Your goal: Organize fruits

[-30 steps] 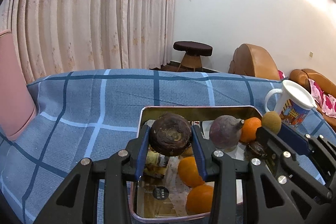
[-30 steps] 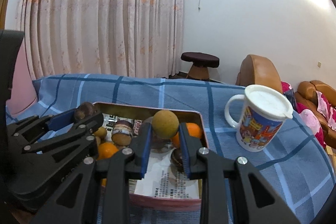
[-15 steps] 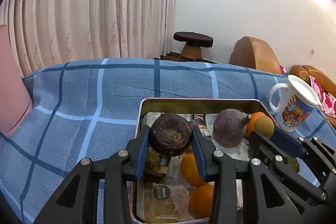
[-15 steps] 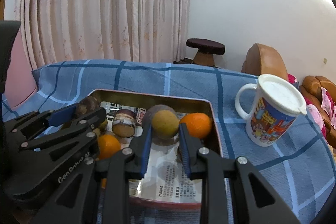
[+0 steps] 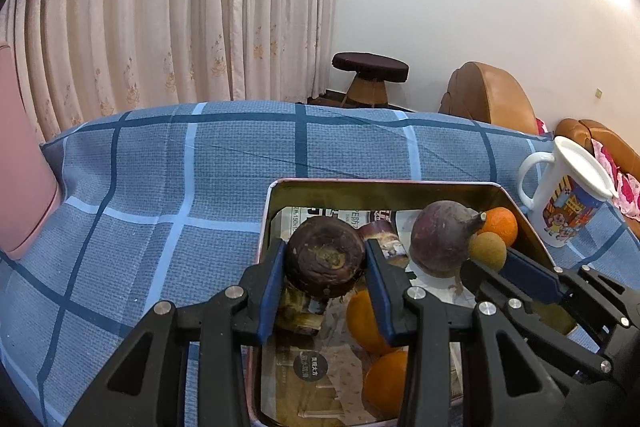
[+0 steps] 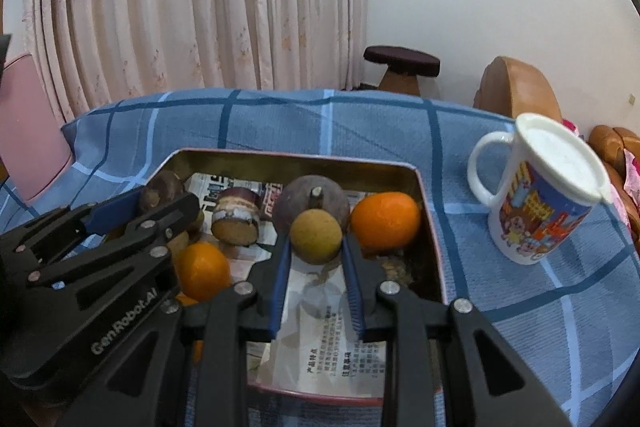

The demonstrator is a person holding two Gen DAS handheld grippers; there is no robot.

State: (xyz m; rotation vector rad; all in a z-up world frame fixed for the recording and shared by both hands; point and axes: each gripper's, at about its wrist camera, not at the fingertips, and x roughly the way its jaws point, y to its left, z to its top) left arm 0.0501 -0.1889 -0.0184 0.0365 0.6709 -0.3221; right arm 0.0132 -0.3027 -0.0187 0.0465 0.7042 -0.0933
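My left gripper (image 5: 325,269) is shut on a dark brown round fruit (image 5: 325,259), held just above the left part of the metal tin (image 5: 384,183). My right gripper (image 6: 316,251) is shut on a small tan round fruit (image 6: 316,235), low inside the tin and right in front of a purple stemmed fruit (image 6: 314,201). An orange (image 6: 384,219) lies in the tin's far right corner and another orange (image 6: 202,271) nearer left. A cut brown piece (image 6: 236,219) rests on the newspaper lining. The left wrist view shows two more oranges (image 5: 366,323) under my left fingers.
A white lidded cartoon mug (image 6: 540,187) stands right of the tin on the blue checked cloth (image 5: 180,195). A pink cushion (image 5: 20,167) is at the far left. Beyond the table are a dark stool (image 5: 370,67), brown sofas and curtains.
My right gripper has carried the tan fruit down and forward into the tin, close to the purple fruit. My left gripper keeps its hold on the dark fruit, nearly still.
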